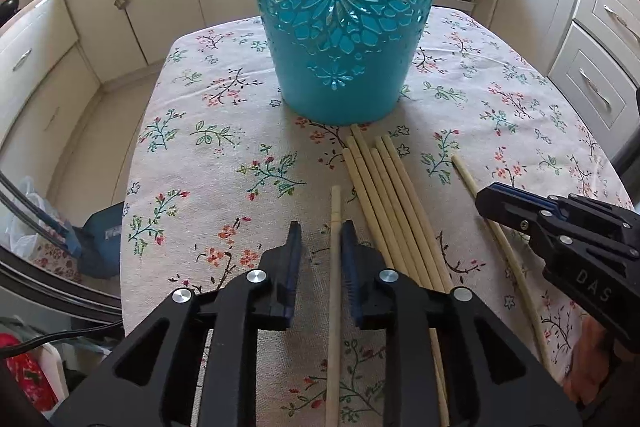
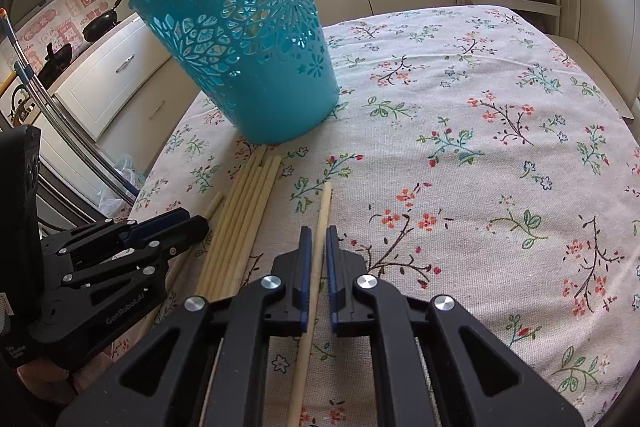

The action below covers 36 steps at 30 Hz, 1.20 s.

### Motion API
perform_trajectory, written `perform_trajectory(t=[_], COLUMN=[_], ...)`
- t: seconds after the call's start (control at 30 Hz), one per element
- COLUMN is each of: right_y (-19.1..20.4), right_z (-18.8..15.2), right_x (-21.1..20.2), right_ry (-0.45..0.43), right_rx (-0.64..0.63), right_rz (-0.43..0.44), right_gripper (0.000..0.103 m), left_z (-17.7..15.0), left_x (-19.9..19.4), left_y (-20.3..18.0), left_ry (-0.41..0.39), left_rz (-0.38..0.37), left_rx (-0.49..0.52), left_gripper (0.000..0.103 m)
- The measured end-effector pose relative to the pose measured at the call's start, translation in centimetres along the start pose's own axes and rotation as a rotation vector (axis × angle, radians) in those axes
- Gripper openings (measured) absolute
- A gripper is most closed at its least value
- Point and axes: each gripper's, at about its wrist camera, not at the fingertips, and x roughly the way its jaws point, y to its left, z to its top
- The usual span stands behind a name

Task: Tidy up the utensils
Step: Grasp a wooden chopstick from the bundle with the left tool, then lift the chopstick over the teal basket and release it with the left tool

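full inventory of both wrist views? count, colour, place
basket: 1, turquoise, cut-out flower pattern, upright at table centre
bundled chopsticks: about 6, pale wood, lying side by side just before the basket
left single chopstick: 1, pale wood, between left fingers
right single chopstick: 1, pale wood, between right fingers
tablecloth: 1, cream floral, covering table
left hand-held gripper: black, blue pads, open
right hand-held gripper: same, narrowly open
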Motion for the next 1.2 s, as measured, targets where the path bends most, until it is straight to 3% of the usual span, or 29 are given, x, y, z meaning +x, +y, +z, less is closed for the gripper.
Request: perform_trajectory(t=[0.07,0.13,0.23,0.5,0.6,0.8,1.03,1.2], right_y=[0.0,0.0,0.0,0.0,0.0,0.0,0.0,0.0], right_z=[0.0,0.0,0.0,0.0,0.0,-0.1,-0.1,-0.1], right_x=[0.0,0.0,0.0,0.0,0.0,-0.1,-0.1,-0.1], right_ry=[0.0,0.0,-0.001,-0.001,-0.001,-0.001,-0.001,-0.002], right_rx=[0.001,0.001,0.002,0.001,0.002,0.002,0.002,0.003], right_rz=[0.001,0.001,0.002,0.001,0.002,0.001,0.002,0.003], right_gripper=[0.008,0.008,0.008,0.008,0.008,0.008,0.008,0.008], left_z=[0.0,-0.1,-0.1,0.1,1.3,4.7,11.2,16.5], left_x=[0.0,0.0,-0.1,-4.2,-7.6,-13.2,-18.5,-18.3], left_y=[-0.1,-0.4,-0.7,2.7,4.5,5.7,5.4,4.6], left_ry=[-0.002,-0.003,0.009,0.004,-0.062,-0.218,-0.467,-0.592], left_rz=[0.006,-0.011,-0.032,-0.236,-0.35,-0.441,-0.4,-0.341], left_rx=[0.007,0.025,0.042,-0.097,-0.156,-0.21,-0.236,-0.267], left_gripper=[0.02,0.006,0.005,0.005,0.005,0.005,0.005,0.005])
